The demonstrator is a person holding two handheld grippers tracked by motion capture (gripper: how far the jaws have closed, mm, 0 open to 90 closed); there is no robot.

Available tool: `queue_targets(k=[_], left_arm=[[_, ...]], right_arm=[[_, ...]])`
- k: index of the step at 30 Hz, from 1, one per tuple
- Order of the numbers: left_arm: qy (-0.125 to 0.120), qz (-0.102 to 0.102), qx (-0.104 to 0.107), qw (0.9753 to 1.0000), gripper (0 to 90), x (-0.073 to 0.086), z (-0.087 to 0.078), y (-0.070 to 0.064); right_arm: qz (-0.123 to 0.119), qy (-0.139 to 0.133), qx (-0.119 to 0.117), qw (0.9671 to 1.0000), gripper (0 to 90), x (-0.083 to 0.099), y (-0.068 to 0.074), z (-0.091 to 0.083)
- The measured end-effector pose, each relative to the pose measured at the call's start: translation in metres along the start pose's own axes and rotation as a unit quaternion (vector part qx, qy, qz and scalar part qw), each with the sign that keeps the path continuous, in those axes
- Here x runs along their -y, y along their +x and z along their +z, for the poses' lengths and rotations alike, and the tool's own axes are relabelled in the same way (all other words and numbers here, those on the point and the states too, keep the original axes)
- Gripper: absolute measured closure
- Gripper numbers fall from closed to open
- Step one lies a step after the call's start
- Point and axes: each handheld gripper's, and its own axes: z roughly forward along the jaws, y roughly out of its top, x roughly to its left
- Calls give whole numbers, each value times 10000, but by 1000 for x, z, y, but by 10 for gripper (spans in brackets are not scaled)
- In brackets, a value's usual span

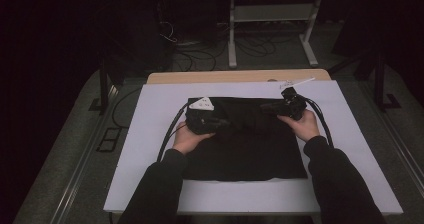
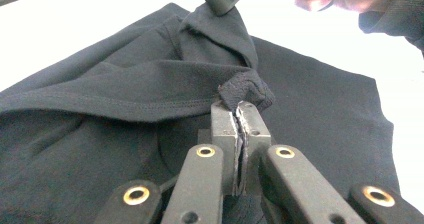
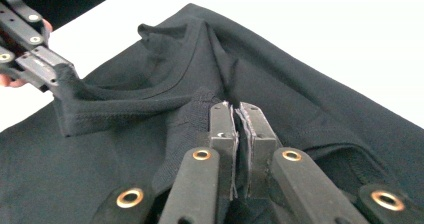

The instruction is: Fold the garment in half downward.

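Observation:
A black garment (image 1: 250, 154) lies spread on a white board (image 1: 145, 149). Its upper part is bunched and lifted between my two grippers. My left gripper (image 1: 224, 122) is shut on a fold of ribbed black hem (image 2: 245, 91), and its jaws (image 2: 239, 109) pinch the cloth tight. My right gripper (image 1: 265, 106) is shut on another part of the same edge, with fabric squeezed between its jaws (image 3: 237, 109). The hem (image 3: 125, 106) stretches taut between the two grippers. In the right gripper view the left gripper (image 3: 52, 76) holds the cloth at upper left.
The white board rests on a wooden table (image 1: 240, 76). Behind it stand a white metal frame (image 1: 272, 14) and loose floor cables (image 1: 200, 59). Black cables (image 1: 167, 134) trail from both grippers across the board. Bare board surrounds the garment.

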Motion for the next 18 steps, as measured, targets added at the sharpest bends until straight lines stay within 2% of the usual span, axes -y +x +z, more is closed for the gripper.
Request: queue_targets(k=[8, 18], left_arm=[[-224, -37, -81, 9997, 871, -3, -15, -1], [-399, -80, -219, 9989, 871, -5, -32, -1]], right_arm=[[-207, -157, -41, 9997, 841, -6, 11, -22], [-302, -286, -64, 9991, 841, -8, 17, -43]])
